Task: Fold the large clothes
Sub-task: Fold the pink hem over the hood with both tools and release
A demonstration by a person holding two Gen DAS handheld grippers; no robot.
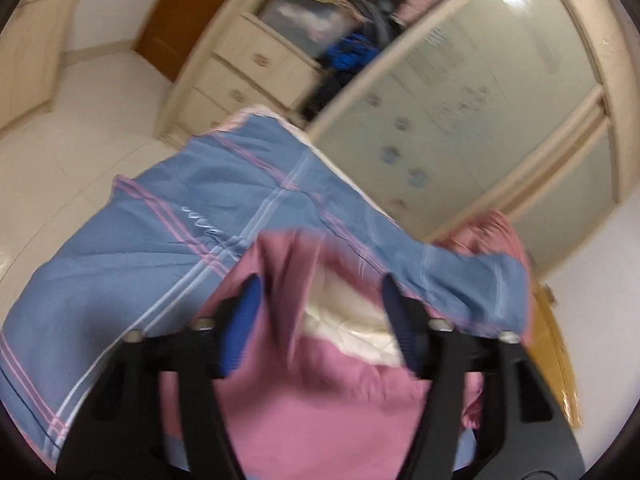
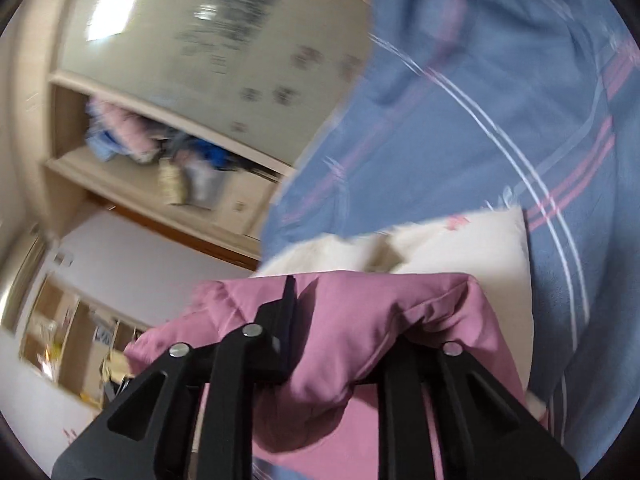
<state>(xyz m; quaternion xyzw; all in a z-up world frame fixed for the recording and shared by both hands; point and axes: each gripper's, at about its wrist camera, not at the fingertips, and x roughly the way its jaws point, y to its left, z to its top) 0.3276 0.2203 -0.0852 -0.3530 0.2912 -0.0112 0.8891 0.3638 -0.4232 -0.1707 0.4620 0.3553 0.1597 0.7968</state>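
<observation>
A pink padded garment with a cream lining (image 1: 320,396) lies on a bed covered by a blue sheet with pink and white stripes (image 1: 132,240). My left gripper (image 1: 320,304) stands open over the garment, its fingers apart with pink cloth and cream lining between them. In the right wrist view the pink garment (image 2: 360,320) drapes over my right gripper (image 2: 352,300); the left finger (image 2: 288,292) shows, the right one is buried under cloth. The cream lining (image 2: 460,240) lies just beyond, on the blue sheet (image 2: 500,100).
A wardrobe with a frosted sliding door (image 1: 480,112) stands beside the bed, with drawers (image 1: 248,68) and an open shelf of piled clothes (image 1: 360,40). A pale tiled floor (image 1: 80,152) lies to the left. The wardrobe shelf also shows in the right wrist view (image 2: 160,160).
</observation>
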